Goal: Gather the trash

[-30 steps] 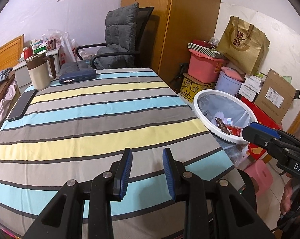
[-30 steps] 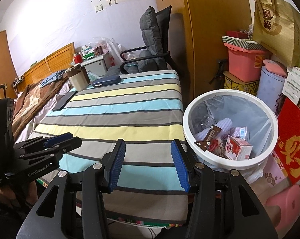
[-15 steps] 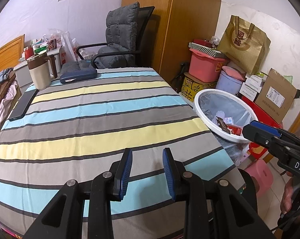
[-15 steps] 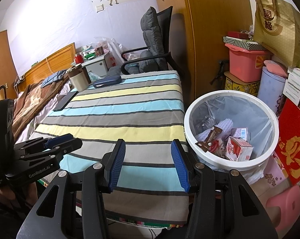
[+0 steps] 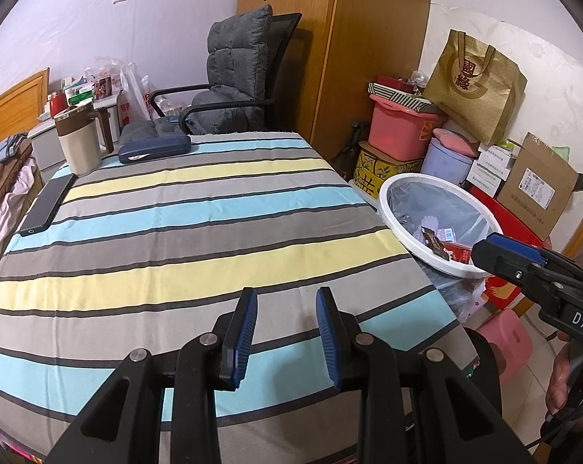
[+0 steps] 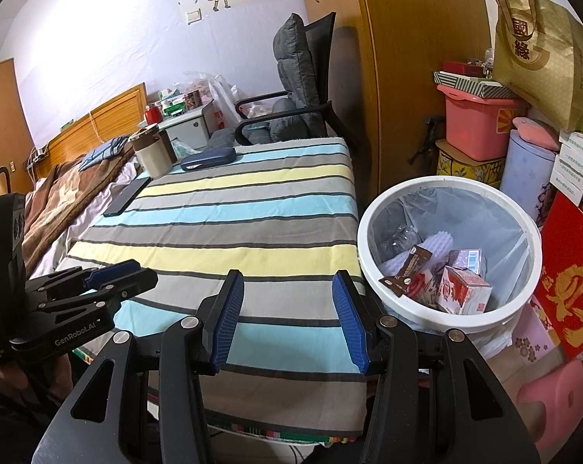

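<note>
Striped cloth bare at the near end, trash already lying in the bin

We see the striped table (image 5: 198, 239) first, then the white bin (image 6: 448, 249) standing just beside its right edge, lined with clear plastic and holding a red carton (image 6: 463, 292) and a brown wrapper (image 6: 409, 270). Above the table's near edge we hold both grippers, the right gripper (image 6: 293, 319) spread wide and the left gripper (image 5: 285, 334) narrower, both parted and gripping nothing.
</note>
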{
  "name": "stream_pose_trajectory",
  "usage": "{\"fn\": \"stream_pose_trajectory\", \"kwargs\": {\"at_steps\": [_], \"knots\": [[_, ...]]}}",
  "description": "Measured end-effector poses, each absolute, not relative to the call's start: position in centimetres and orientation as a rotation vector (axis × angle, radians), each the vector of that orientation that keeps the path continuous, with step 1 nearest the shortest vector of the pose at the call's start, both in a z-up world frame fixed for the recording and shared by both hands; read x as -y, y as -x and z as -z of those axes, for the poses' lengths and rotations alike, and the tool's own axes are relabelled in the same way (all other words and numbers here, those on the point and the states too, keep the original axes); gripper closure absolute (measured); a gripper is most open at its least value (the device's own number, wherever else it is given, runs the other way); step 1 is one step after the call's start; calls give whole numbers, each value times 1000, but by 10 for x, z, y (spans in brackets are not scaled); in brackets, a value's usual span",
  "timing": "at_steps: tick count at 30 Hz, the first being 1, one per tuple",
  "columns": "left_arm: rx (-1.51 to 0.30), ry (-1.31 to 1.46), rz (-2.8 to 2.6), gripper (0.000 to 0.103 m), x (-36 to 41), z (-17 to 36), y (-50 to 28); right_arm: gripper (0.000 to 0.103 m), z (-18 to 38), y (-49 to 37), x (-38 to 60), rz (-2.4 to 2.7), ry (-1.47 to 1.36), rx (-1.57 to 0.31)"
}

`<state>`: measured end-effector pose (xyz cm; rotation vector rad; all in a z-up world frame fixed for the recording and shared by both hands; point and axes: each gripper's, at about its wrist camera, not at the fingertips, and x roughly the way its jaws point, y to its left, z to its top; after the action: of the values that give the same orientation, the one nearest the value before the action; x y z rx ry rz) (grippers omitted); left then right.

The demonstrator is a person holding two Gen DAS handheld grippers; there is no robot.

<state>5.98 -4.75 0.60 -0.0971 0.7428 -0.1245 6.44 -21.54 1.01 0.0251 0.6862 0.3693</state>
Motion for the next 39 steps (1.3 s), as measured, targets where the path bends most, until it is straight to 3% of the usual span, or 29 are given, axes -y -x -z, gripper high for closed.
{"fn": "stream_pose_trajectory", "kwargs": {"at_steps": [39], "knots": [[-753,85,105,72,48,-5,-60,53,-9,-66,217,-369,-27,-689]]}}
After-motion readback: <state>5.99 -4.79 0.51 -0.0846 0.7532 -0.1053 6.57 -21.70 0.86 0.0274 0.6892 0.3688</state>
